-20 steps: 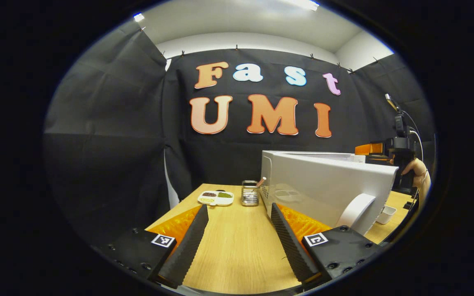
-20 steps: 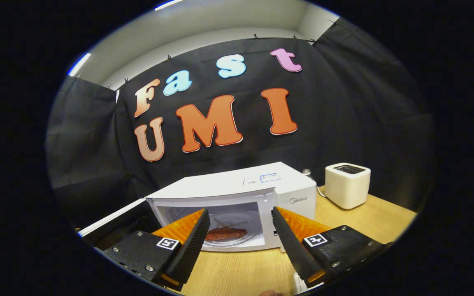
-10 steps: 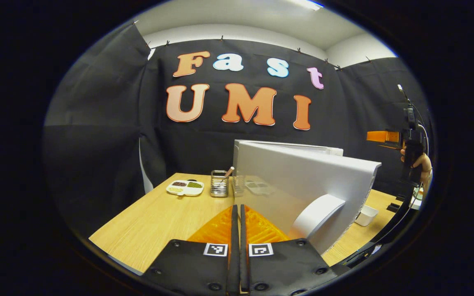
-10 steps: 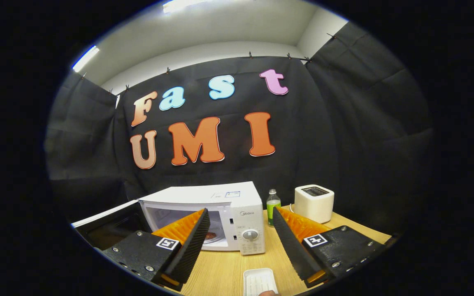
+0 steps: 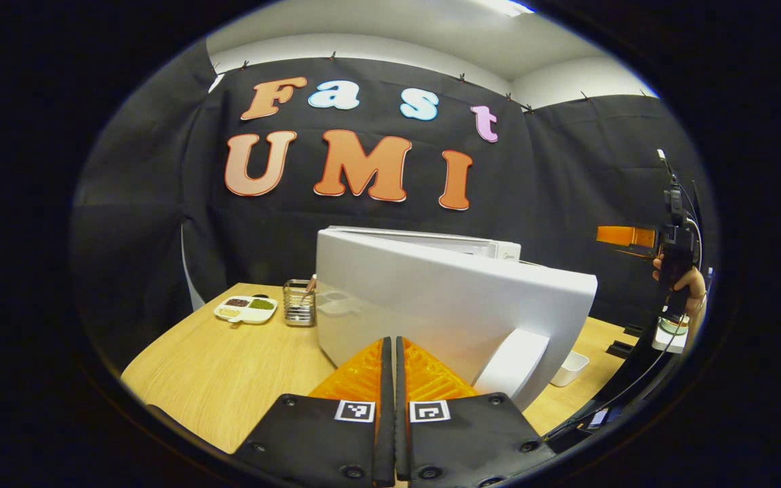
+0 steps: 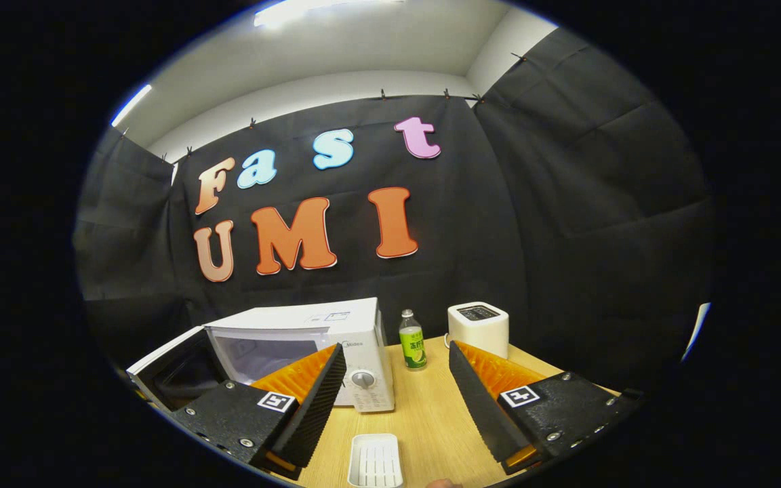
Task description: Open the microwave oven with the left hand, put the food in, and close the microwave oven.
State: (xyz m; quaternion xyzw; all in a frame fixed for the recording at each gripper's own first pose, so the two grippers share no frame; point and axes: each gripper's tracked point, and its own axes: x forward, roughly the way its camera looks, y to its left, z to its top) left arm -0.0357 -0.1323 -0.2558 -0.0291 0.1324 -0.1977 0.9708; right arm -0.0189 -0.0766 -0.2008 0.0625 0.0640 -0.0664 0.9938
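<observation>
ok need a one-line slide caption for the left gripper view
Left claw, shut and empty, faces the outside of the open microwave door above the wooden table.

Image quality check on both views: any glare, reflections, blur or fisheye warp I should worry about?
Left gripper view: sharp; the microwave door has a glossy outer face that mirrors the utensil holder, and its straight edges bow from fisheye. Right gripper view: also sharp; ceiling light blown out at the top, table evenly lit, white tray cut off at the bottom rim.
</observation>
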